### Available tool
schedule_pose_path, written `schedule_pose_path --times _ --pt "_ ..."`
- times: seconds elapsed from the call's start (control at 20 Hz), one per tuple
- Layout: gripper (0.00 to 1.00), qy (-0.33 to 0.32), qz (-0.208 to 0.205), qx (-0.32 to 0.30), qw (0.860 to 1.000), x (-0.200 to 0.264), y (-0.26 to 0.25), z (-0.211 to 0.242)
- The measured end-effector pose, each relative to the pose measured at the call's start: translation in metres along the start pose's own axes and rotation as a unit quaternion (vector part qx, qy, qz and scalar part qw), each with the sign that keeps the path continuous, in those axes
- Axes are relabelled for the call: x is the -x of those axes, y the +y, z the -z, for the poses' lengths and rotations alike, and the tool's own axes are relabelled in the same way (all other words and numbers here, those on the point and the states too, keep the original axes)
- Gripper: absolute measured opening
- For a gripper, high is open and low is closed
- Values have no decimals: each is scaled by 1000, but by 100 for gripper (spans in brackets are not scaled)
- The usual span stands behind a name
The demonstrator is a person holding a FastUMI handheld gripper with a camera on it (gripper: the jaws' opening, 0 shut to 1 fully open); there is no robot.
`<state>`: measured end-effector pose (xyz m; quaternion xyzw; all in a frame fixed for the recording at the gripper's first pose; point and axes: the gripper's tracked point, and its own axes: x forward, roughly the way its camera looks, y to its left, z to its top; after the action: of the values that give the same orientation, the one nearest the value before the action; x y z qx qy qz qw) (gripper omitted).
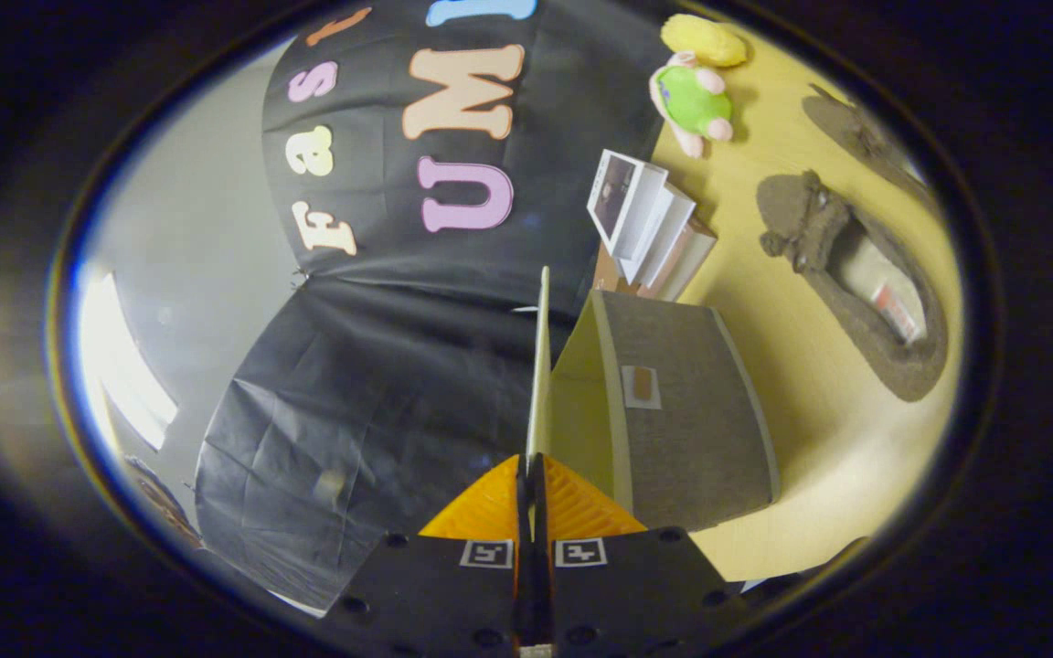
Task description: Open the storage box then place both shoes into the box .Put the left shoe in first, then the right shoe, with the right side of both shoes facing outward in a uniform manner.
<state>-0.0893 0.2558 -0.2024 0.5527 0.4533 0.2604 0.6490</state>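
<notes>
My gripper (533, 475) is shut on the thin edge of the storage box lid (541, 366), which stands up edge-on ahead of the fingers. The view is rolled, so the table runs up the right side. The grey fabric storage box (686, 411) sits just right of the fingers, its pale inside (581, 402) showing between lid and wall. Beyond the box, two grey-brown shoes lie on the wooden table (819, 402): the nearer shoe (856, 274) with its opening facing me, the farther shoe (865, 137) past it.
A stack of white booklets or cards (650, 224) stands just beyond the box. A green and pink plush toy (693, 99) and a yellow plush (703, 39) lie at the far end of the table.
</notes>
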Motion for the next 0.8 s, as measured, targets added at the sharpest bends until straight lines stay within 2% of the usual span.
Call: schedule_pose_path --times 0.35,0.45,0.8 --pt "3 6 -4 45 999 -28 68 2" --pt "3 15 -20 51 998 -40 96 8" --pt "3 65 -41 111 991 -93 160 70"
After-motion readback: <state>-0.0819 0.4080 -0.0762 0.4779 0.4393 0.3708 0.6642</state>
